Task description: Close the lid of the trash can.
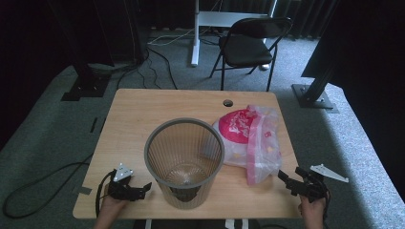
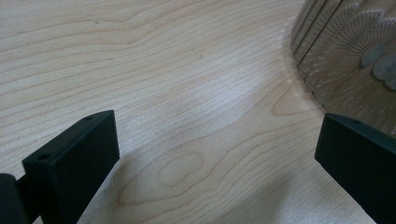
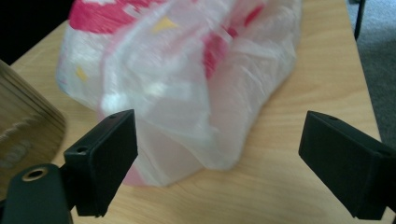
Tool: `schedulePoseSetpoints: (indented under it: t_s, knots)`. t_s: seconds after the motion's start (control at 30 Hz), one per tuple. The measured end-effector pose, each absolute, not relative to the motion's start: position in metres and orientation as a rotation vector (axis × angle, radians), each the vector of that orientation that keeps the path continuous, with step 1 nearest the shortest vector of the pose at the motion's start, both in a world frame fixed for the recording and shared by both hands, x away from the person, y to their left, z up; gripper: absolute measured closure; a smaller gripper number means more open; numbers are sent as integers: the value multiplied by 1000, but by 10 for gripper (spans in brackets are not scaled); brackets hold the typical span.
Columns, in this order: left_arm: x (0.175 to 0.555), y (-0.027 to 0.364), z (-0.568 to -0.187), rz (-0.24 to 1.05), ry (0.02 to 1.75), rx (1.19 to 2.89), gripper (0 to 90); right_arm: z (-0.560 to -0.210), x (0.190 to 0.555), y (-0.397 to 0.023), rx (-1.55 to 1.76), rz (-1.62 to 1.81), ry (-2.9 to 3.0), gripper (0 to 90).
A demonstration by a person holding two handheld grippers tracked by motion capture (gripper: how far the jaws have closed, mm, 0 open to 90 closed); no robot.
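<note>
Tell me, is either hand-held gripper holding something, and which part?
Nothing is held. The left hand-held gripper is open over bare table beside the bin. The right hand-held gripper is open, facing the bag without gripping it.

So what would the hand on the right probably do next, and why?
Probably ease the right tool forward onto the near edge of the plastic bag. Its jaws stand wide open and empty, aimed at the bag lying beside the empty wastebasket, which looks ready for a liner. That is only a guess.
</note>
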State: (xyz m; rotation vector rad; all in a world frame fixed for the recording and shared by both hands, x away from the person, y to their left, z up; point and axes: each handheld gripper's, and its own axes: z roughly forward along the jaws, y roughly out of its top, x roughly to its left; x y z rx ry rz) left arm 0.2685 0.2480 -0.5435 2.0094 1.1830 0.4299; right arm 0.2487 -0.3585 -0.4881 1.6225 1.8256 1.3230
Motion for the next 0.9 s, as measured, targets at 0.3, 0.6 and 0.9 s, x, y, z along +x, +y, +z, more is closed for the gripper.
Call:
schedulePoseSetpoints:
  t_s: [0.3,0.6,0.9]
  knots:
    - [269,248,-543,429,1186,2010,0,-509,242,-368,1691,1271,1840,110]
    - [269,248,-544,429,1186,2010,0,-524,238,-375,1742,1235,1830,110]
    - [269,248,-544,425,1191,2008,0,-536,236,-383,1782,1200,1810,110]
